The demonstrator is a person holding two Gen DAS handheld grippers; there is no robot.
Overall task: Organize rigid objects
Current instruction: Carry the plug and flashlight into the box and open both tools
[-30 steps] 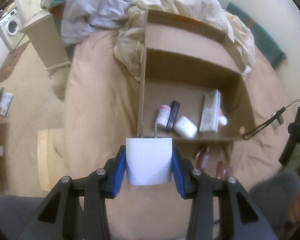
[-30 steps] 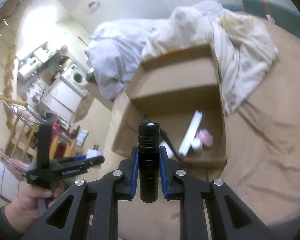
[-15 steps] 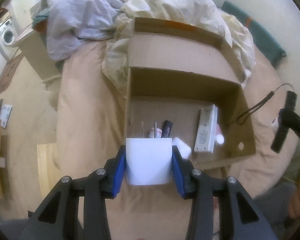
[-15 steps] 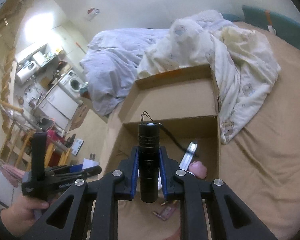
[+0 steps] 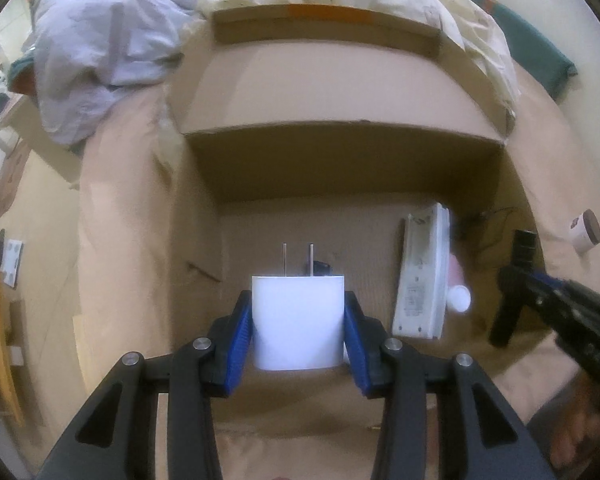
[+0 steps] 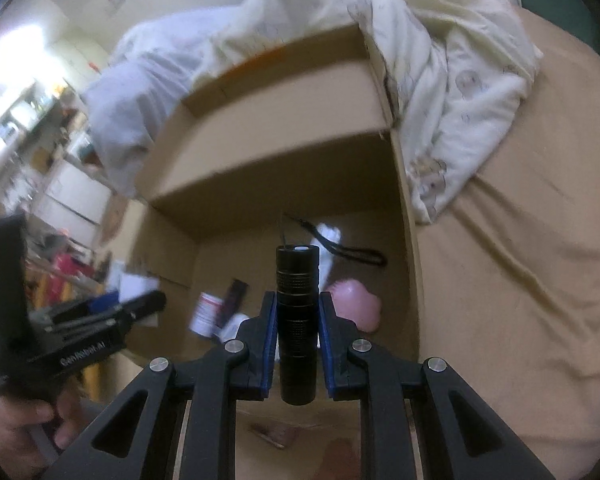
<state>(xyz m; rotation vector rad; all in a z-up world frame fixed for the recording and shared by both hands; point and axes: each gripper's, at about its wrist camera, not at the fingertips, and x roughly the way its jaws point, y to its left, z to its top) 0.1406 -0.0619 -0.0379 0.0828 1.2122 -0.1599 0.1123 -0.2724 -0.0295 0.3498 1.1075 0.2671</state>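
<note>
My left gripper (image 5: 298, 328) is shut on a white plug-in charger (image 5: 298, 322), its two prongs pointing away, held over the near part of an open cardboard box (image 5: 340, 92) on the bed. My right gripper (image 6: 297, 322) is shut on a black flashlight (image 6: 297, 312) with a wrist cord, above the same box (image 6: 284, 92). Inside the box lie a white remote-like device (image 5: 422, 276), a pink object (image 6: 356, 308), a white bottle (image 6: 206, 314) and a dark stick (image 6: 234, 296). The right gripper (image 5: 540, 292) shows at the right edge of the left wrist view, the left gripper (image 6: 100, 320) at the left of the right wrist view.
The box sits on a tan bedsheet (image 6: 520, 260), with a rumpled pale duvet (image 5: 112, 32) and cream blanket (image 6: 460, 80) behind it. A small jar (image 5: 584, 232) lies on the sheet right of the box. Some small items (image 6: 272, 434) lie in front of the box. Floor and furniture are at far left.
Both grippers have moved forward and down toward the box, which now fills each view. Each keeps its hold: charger in the left, flashlight in the right.
</note>
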